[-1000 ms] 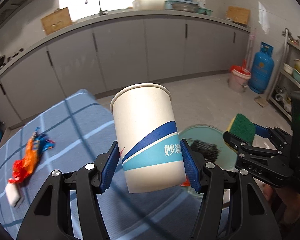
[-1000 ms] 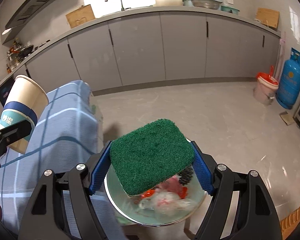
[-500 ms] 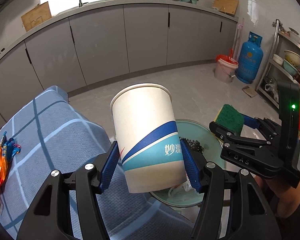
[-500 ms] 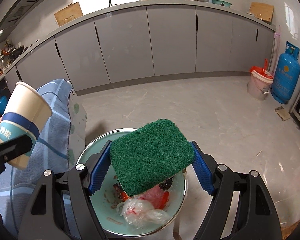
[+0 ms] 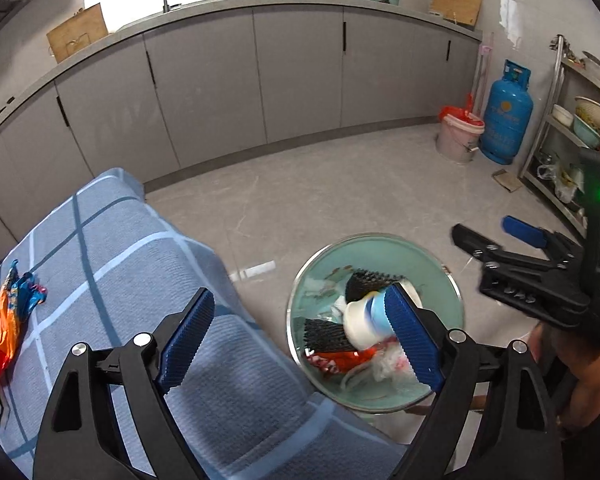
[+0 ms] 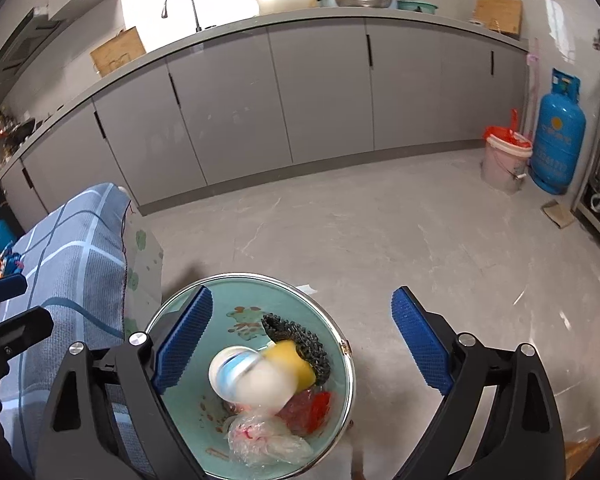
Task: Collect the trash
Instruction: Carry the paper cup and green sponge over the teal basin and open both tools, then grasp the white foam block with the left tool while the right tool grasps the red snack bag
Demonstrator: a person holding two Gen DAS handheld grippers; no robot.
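Basin (image 6: pixel 342 344) mouth open above; blue-checked table (image 5: pixel 148 264) edge crowds its left.

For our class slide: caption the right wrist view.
Open right claw above basin holding paper cup, sponge.

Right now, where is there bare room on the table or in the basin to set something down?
Bare cloth on the table between the orange wrapper and the basin-side edge. The basin is crowded: cup, sponge, bags.

Left gripper (image 5: pixel 300 336) jaws just opened, empty; paper cup (image 5: pixel 366 318) in basin (image 5: pixel 440 264).
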